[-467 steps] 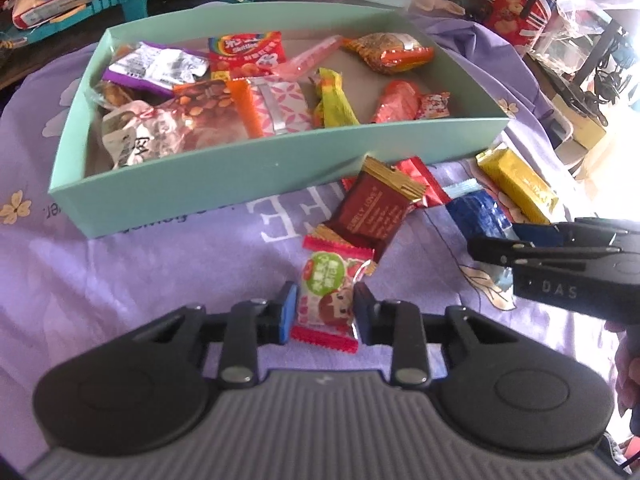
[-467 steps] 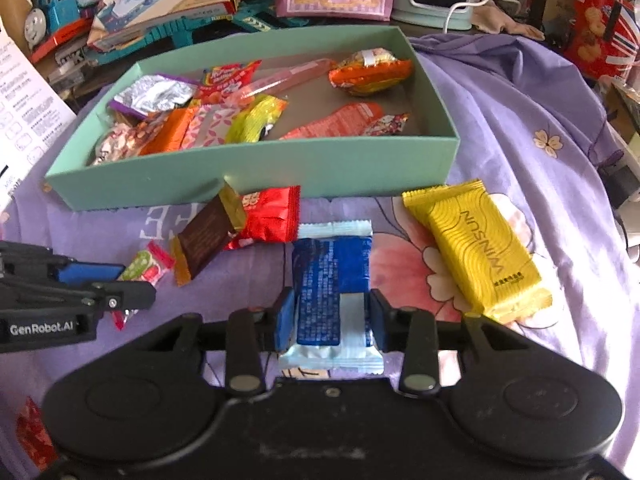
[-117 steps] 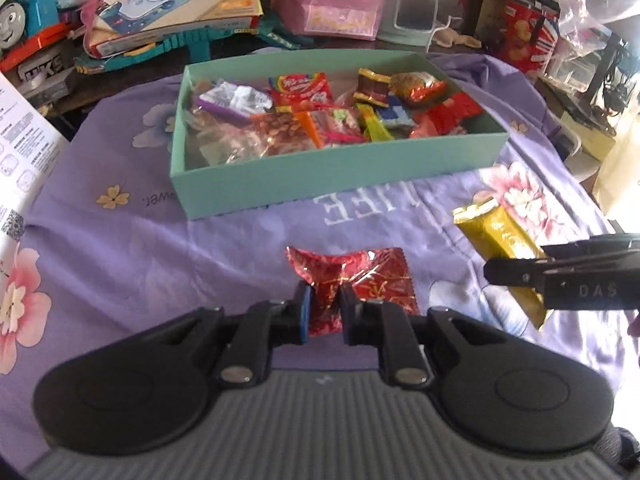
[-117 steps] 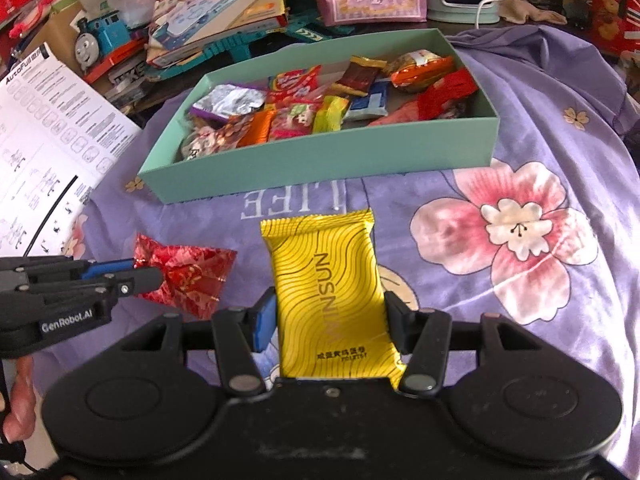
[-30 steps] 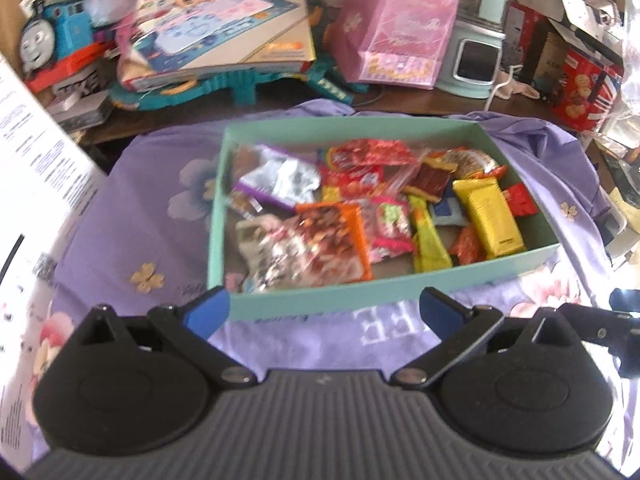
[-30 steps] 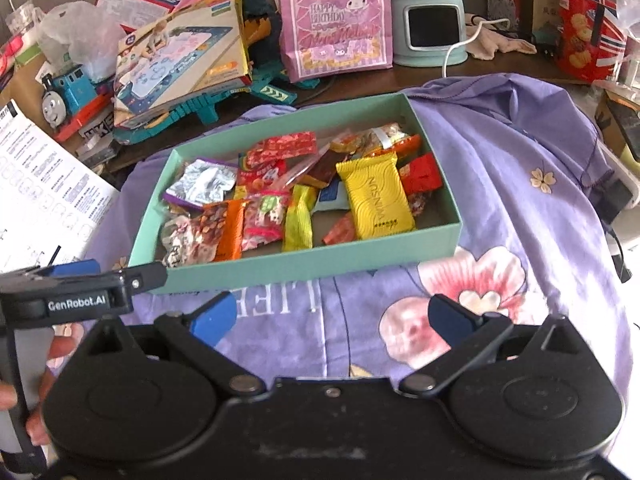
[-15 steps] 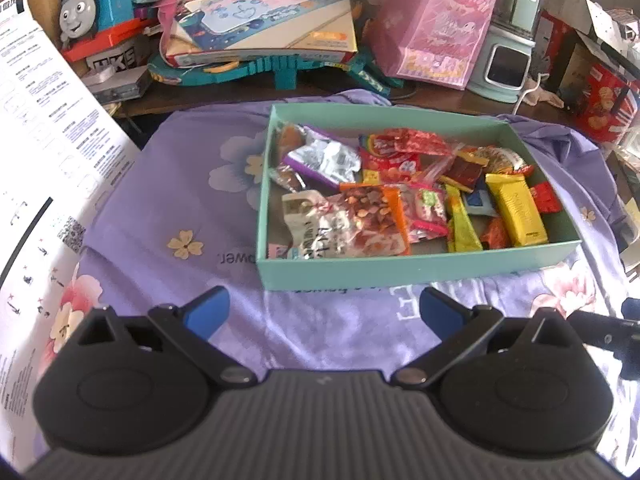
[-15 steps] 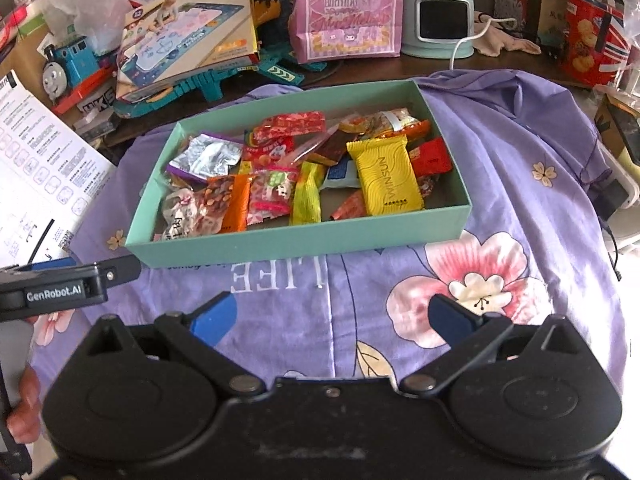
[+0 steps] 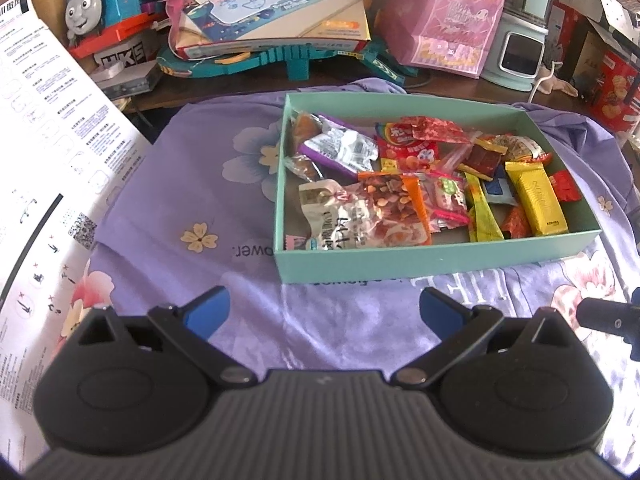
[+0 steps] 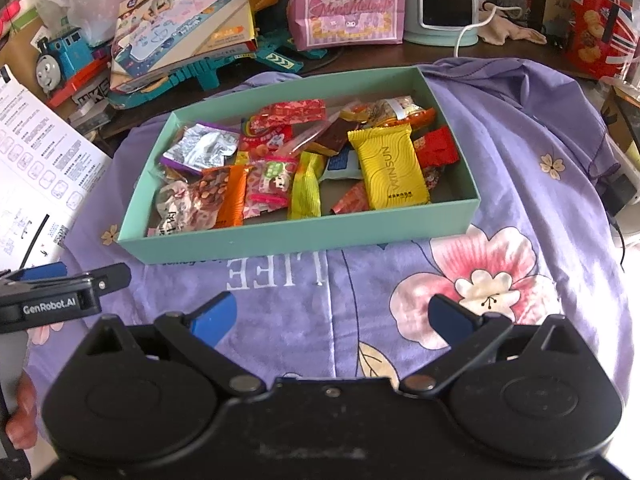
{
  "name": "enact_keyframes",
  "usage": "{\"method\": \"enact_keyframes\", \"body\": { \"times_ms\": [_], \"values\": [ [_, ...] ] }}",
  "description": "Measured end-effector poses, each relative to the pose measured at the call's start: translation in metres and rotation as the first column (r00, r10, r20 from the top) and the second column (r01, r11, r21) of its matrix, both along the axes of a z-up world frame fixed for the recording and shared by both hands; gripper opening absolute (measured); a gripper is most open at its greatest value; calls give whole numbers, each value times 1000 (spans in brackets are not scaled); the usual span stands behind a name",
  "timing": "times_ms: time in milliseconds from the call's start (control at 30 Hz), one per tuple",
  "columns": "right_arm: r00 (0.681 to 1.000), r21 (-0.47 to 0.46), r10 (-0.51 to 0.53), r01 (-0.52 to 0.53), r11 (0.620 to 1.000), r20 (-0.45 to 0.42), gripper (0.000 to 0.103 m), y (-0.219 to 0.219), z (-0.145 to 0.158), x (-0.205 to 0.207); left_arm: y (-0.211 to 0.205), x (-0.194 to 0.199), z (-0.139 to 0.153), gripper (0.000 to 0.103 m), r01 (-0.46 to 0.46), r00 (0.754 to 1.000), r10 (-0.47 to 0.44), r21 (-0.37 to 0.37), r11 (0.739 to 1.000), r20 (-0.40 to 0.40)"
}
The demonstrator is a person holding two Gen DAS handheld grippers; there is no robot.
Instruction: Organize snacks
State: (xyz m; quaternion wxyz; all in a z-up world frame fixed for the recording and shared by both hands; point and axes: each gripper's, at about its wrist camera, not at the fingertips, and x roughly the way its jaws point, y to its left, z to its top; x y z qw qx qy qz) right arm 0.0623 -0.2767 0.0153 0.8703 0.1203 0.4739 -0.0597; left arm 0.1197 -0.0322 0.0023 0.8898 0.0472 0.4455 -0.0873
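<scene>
A mint green box [image 9: 432,260] [image 10: 304,242] sits on the purple flowered cloth, holding several snack packets. Among them are a yellow bar [image 9: 536,200] [image 10: 390,168], a red foil packet [image 9: 436,128] [image 10: 292,111], a silver and purple packet [image 9: 340,150] [image 10: 200,146] and an orange nut pack [image 9: 396,208] [image 10: 224,196]. My left gripper [image 9: 323,307] hangs wide open over bare cloth in front of the box, empty. My right gripper [image 10: 331,315] is also wide open and empty, short of the box's front wall. In the right wrist view, the left gripper's side [image 10: 60,292] shows at the left edge.
A white printed sheet [image 9: 44,152] [image 10: 36,160] lies to the left. Behind the box stand a toy train [image 9: 100,0] [image 10: 60,60], a boxed drawing mat [image 9: 272,4] [image 10: 184,20], a pink gift bag [image 9: 452,16] [image 10: 348,0] and a mint appliance [image 10: 444,4]. A red biscuit tin [image 10: 600,20] is far right.
Both grippers have drawn back and up from the box, staying open and empty. The left view has shifted left, so the box now sits further right in it.
</scene>
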Motion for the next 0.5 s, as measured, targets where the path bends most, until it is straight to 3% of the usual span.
{"method": "enact_keyframes", "body": {
  "times_ms": [500],
  "values": [
    [1000,5,-6,6,1000,-16,103,2,-6,3,3,5,-3,103,-29,1000,29,14,999,0]
  ]
}}
